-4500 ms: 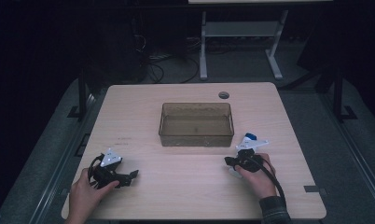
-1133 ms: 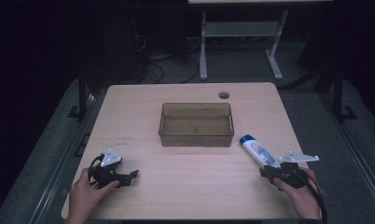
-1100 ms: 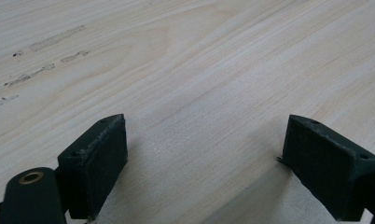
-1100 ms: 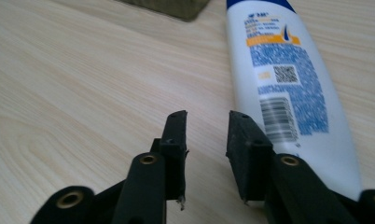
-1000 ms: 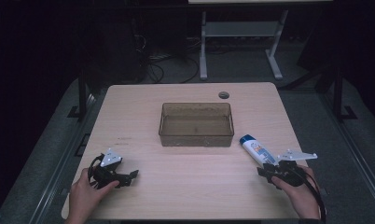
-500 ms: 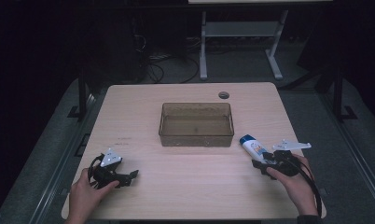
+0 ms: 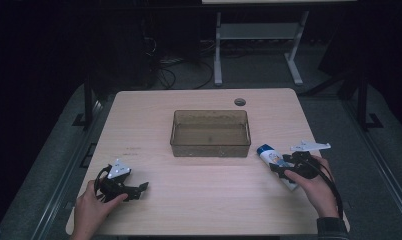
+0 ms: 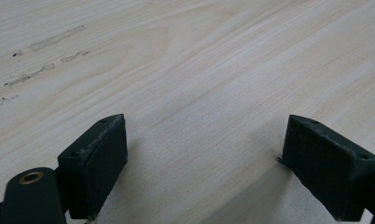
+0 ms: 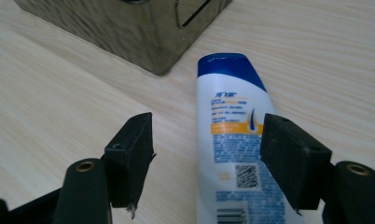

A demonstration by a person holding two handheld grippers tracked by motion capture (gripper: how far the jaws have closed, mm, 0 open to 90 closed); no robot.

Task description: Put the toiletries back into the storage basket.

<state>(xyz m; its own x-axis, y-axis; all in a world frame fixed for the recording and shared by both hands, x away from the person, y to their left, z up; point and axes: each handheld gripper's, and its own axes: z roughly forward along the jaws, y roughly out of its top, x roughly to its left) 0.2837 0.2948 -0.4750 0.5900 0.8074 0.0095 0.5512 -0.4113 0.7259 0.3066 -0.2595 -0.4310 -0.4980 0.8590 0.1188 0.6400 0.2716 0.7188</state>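
Pale wood table (image 7: 204,200), dark room, both jaws released, right's just widening around bottle (image 9: 232,140).

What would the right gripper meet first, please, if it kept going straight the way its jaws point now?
Probably the white tube with the blue cap, lying flat on the table between the open jaws of the right gripper. Beyond its cap, slightly left, stands the corner of the clear bin; depth is hard to judge.

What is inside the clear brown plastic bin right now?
The clear brown plastic bin looks empty; its bare floor shows through from above. The white shampoo bottle with the blue cap lies outside it on the light wooden table, between the right gripper's open jaws.
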